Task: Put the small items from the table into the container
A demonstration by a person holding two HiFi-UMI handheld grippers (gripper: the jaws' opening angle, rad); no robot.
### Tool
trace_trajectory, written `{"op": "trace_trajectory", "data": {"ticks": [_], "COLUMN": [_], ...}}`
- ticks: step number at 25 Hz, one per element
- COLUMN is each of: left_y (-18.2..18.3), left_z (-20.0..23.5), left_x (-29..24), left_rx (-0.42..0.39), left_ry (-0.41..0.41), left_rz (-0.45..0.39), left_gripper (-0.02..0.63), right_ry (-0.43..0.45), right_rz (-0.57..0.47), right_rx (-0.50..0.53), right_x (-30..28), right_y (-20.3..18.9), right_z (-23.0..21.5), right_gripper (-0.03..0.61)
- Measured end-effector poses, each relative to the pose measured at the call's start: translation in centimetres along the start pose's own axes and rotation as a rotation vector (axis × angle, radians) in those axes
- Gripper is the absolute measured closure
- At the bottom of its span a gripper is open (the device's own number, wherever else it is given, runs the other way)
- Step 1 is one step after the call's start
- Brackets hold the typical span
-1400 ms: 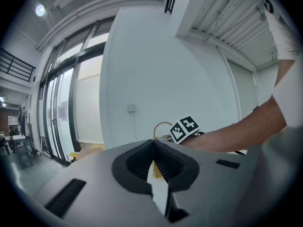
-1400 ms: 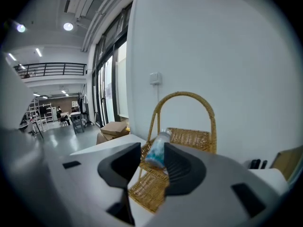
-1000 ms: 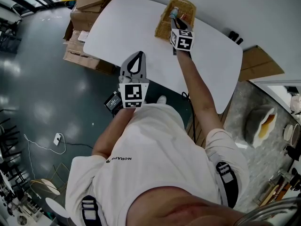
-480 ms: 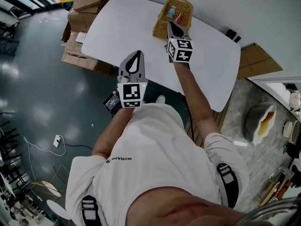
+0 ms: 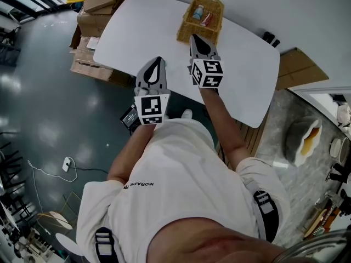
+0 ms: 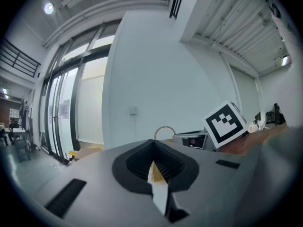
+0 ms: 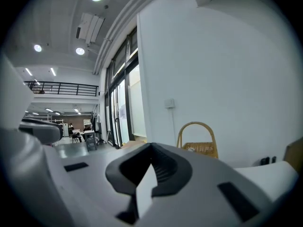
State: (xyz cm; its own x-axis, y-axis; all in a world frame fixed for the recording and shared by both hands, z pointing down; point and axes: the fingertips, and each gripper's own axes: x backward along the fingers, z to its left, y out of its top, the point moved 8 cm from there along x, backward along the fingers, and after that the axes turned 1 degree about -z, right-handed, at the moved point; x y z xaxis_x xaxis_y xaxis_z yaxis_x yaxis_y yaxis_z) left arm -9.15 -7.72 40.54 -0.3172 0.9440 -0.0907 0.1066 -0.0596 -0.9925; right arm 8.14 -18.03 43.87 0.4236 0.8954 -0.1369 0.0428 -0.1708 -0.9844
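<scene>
At the far end of the white surface [image 5: 142, 34] stands the woven basket [image 5: 184, 32], the container of the task. Inside it lie at least two small things side by side: a bluish item [image 5: 197, 12] and a red and white item [image 5: 207, 19]. What they are exactly is too small to tell. On the rest of the surface I see no loose small item in the head view.

Just on the near side of the basket, apart from it and above the surface, hangs the right claw [image 5: 194, 39]. Its jaws are clenched together with nothing between them. In the right gripper view the basket with its arched handle stands ahead and a little to the right, not touched. The left claw [image 5: 157, 62] is nearer and more to the left, over the near edge of the surface, pointing toward the far side. Its jaws are pressed together too, and empty.

My judgement is that the task is finished or almost finished, since items are in the basket and both claws carry nothing. The next move calls first for a look over the surface for any item left there. If one is found, the closer claw must release its jaws, come down over it and grasp it. On the floor at the far left lie cardboard boxes [image 5: 101, 7], no part of the task.
</scene>
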Motion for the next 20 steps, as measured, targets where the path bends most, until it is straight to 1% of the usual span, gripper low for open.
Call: {"op": "trace_trajectory", "data": {"ticks": [9, 16, 20], "left_y": [-0.1, -0.4, -0.7], "left_z": [0.6, 1.2, 1.6], "left_x": [0.0, 0.4, 0.4], "left_rx": [0.012, 0.027, 0.027], "left_ry": [0.008, 0.025, 0.029], "left_rz": [0.002, 0.004, 0.009], "left_gripper": [0.611, 0.611, 0.611], "right_ry": [0.051, 0.058, 0.07], "right_rz": [0.022, 0.019, 0.035], "right_rx": [-0.017, -0.049, -0.042], "right_x": [2.3, 3.7, 3.7], "right_y": [-1.4, -1.8, -2.5], "right_z": [3.2, 5.3, 6.1], "right_gripper": [0.566, 0.566, 0.566]}}
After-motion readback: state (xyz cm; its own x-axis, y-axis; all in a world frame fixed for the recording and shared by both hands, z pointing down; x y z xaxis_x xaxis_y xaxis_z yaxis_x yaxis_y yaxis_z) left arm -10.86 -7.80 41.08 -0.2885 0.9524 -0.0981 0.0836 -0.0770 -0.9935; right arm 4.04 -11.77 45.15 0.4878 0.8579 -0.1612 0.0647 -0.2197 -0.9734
